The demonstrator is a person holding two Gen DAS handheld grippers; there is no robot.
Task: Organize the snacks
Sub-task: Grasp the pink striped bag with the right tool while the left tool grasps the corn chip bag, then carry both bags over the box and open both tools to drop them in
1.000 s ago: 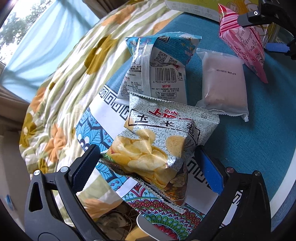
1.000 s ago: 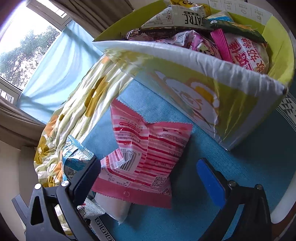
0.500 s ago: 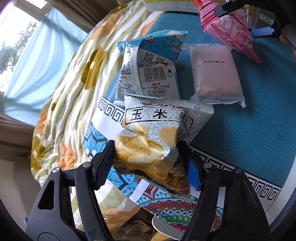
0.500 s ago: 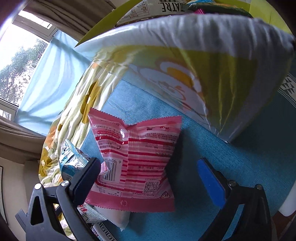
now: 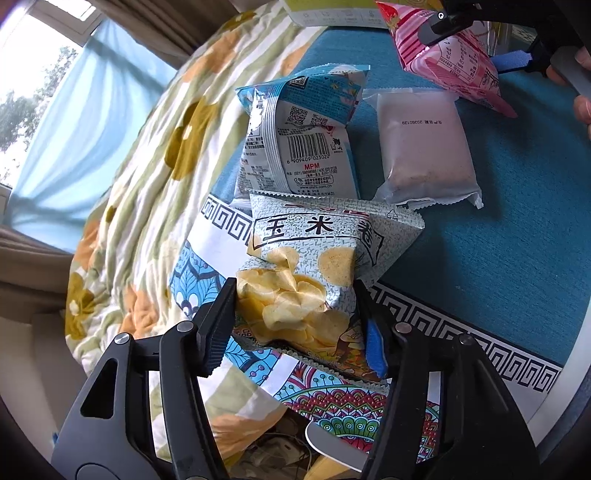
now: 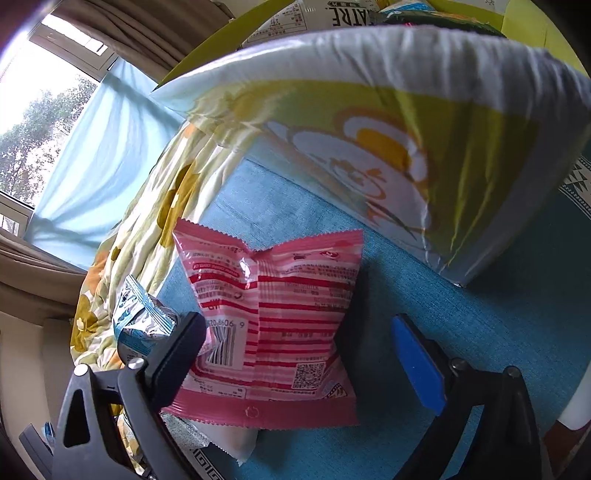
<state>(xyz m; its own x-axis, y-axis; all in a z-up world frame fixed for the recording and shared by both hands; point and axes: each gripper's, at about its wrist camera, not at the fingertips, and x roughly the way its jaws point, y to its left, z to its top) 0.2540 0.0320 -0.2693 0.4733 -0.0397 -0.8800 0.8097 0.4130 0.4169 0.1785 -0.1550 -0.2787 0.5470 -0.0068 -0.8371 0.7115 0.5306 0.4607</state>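
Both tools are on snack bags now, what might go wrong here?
The left tool, whose jaws have just been closing, is squeezing the silver chip bag; the chips may get crushed. The right tool, just closing too, touches the pink striped packet with one finger only, so the packet may slide away.

A quilted bedspread (image 5: pixel 147 177) in cream with pale green stripes and mustard and orange flowers covers the left side of the scene, rumpled into soft folds. Over it to the right lies a teal woven mat (image 5: pixel 509 229) with a white border of black key-pattern (image 5: pixel 461 325) and, at the near edge, a band of bright teal, red and green medallions (image 5: pixel 332 406). Far to the left a sheer light-blue curtain (image 6: pixel 99 155) hangs before a bright window (image 6: pixel 33 96) with trees outside; brown drapes (image 6: pixel 122 33) frame it above and below.
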